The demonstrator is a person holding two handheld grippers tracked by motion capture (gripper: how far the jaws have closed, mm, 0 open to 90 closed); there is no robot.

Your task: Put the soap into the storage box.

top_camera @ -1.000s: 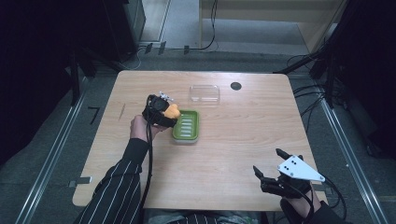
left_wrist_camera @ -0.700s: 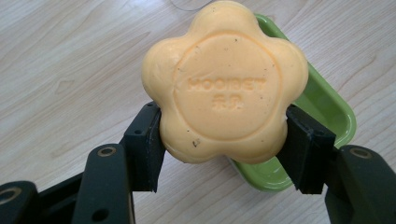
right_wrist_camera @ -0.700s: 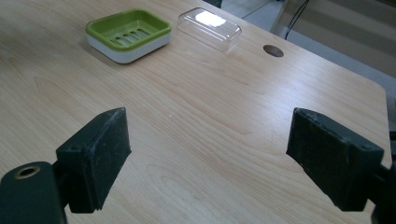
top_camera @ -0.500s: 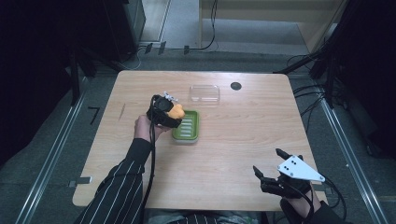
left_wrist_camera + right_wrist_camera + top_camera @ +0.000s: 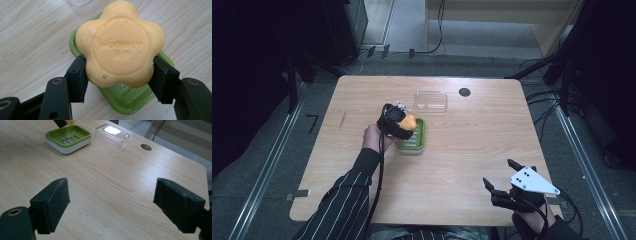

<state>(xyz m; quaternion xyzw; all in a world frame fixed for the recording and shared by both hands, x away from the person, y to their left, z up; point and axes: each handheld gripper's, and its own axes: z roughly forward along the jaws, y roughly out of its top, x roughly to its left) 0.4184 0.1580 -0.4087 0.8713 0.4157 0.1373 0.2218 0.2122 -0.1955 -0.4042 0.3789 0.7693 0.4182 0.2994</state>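
An orange flower-shaped soap [image 5: 120, 45] sits clamped between the jaws of my left gripper [image 5: 120, 75], held just above the green soap dish [image 5: 125, 100]. From the high view, that left gripper [image 5: 404, 125] hovers over the dish's [image 5: 417, 142] left part at mid-table, the soap [image 5: 407, 121] a small orange spot in it. My right gripper [image 5: 502, 176] rests near the table's front right edge, jaws wide apart with nothing between them. In the right gripper view its pads [image 5: 51, 203] frame bare wood, with the dish [image 5: 68, 138] far off.
A clear plastic lid [image 5: 431, 100] lies just behind the dish, also seen as the lid [image 5: 112, 134] in the right gripper view. A dark round hole [image 5: 464, 92] marks the wooden table [image 5: 472, 150] near its far edge. A striped sleeve [image 5: 342, 205] reaches in from the bottom left.
My left gripper has shifted slightly right with the soap, from beside the dish's left edge to over the dish. The right gripper has stayed still.
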